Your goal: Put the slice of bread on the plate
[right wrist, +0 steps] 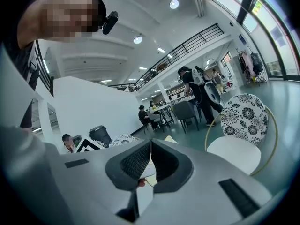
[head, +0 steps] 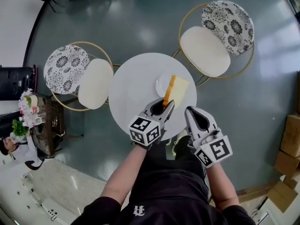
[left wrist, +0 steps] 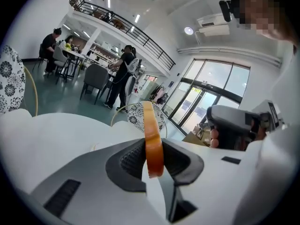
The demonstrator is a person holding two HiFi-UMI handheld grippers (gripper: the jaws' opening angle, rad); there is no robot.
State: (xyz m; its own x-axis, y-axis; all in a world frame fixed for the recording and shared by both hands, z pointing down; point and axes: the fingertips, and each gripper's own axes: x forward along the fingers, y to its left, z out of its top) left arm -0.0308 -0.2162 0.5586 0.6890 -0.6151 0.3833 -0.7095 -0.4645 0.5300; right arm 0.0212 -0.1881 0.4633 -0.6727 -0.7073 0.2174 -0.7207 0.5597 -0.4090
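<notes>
A slice of bread with an orange crust stands on edge, pinched at its near end by my left gripper. It hangs above a small white plate on the round white table. In the left gripper view the crust runs upright between the dark pads. My right gripper hovers at the table's near edge, just right of the left one, and it is shut with nothing in it. Its jaws meet at the tips in the right gripper view.
Two chairs with cream seats and floral backs flank the table, one at the left and one at the far right. A low stand with flowers is at the far left and cardboard boxes at the right. People sit at distant tables.
</notes>
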